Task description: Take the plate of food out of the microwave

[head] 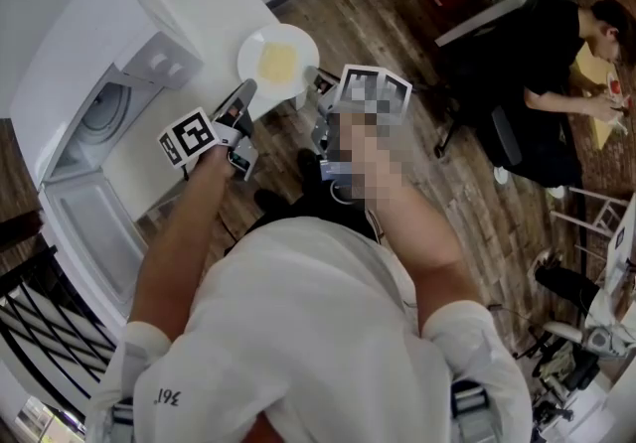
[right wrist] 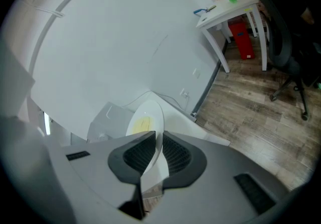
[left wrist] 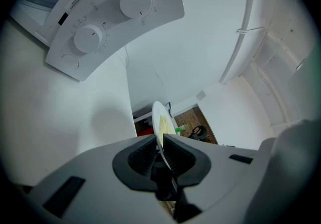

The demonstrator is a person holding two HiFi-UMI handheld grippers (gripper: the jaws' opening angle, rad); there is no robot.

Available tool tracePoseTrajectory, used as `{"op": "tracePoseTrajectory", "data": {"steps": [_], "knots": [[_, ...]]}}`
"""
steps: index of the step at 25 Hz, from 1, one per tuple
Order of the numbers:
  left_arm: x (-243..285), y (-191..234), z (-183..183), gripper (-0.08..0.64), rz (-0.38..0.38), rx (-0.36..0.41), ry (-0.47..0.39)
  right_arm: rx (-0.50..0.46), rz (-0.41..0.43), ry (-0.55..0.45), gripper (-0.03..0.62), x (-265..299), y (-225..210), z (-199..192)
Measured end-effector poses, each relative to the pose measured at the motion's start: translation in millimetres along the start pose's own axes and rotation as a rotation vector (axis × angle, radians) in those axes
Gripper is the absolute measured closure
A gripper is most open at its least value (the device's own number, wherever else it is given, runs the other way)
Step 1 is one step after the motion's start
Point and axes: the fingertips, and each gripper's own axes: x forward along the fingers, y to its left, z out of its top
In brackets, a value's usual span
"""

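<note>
Beside the open microwave [head: 104, 118] | we clamp the plate [head: 270, 42] rim in left gripper [head: 244, 93] and right gripper [head: 316, 83] | we judge it stiff, slick, breakable | opposite-edge hold suits it

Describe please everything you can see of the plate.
The plate is round, white and smooth, perhaps ceramic, with flat yellow food in its middle. It is outside the microwave, held about level in the air. The left gripper and the right gripper each pinch its rim with their fingers.

The microwave [head: 99, 118] door [head: 89, 222] is jutting open at left (bare floor [head: 467, 203] is stretching rightward toward a seated person [head: 561, 73]).
</note>
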Motion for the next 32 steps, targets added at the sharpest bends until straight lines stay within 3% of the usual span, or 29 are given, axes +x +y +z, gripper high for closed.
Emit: {"op": "tracePoseTrajectory", "data": {"steps": [27, 32], "knots": [[1.4, 12.9, 2.2, 0.512, 0.027, -0.018, -0.014, -0.052, -0.012, 0.021, 0.548, 17.1, -2.1, 3.5], [-0.4, 14.3, 3.5, 0.512, 0.038, 0.007, -0.013, -0.056, -0.015, 0.024, 0.548, 16.8, -1.3, 3.4]]}}
